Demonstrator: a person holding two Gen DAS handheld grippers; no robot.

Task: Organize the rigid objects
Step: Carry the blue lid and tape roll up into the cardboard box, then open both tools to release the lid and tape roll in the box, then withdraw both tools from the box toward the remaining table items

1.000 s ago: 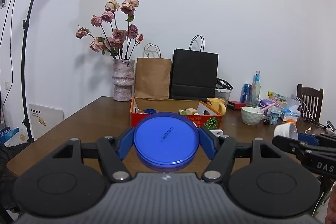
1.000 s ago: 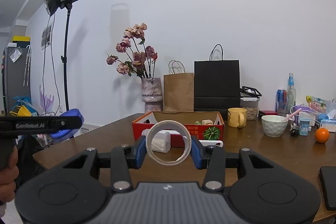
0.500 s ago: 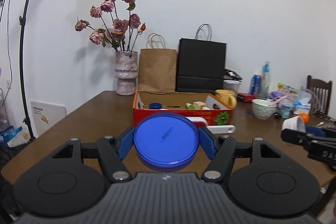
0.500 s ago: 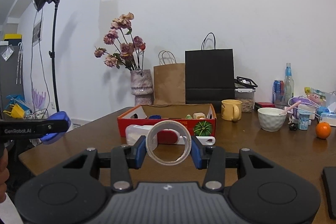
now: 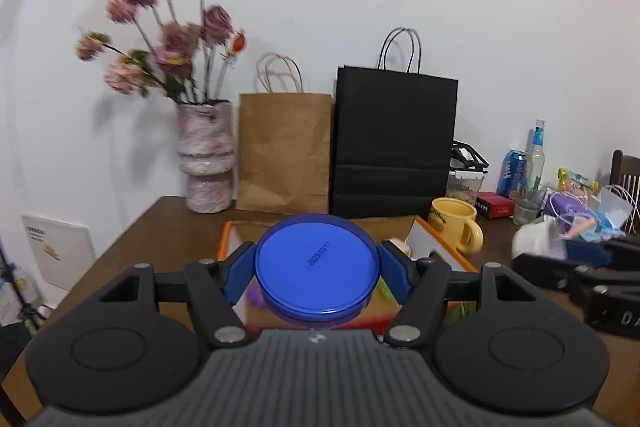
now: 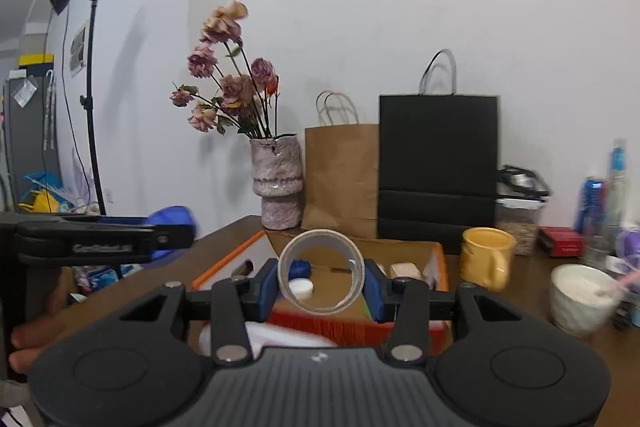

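left gripper level, clamping blue lid above cardboard box | right gripper level, pinching tape roll above box

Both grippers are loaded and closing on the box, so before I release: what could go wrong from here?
1. The left gripper and right gripper converge on one cardboard box; they may collide.
2. The tape roll is pinched on its curved rim and could roll when dropped.
3. The blue lid hides the box floor in the left view, so it may land on the small items inside. The yellow mug stands close by.
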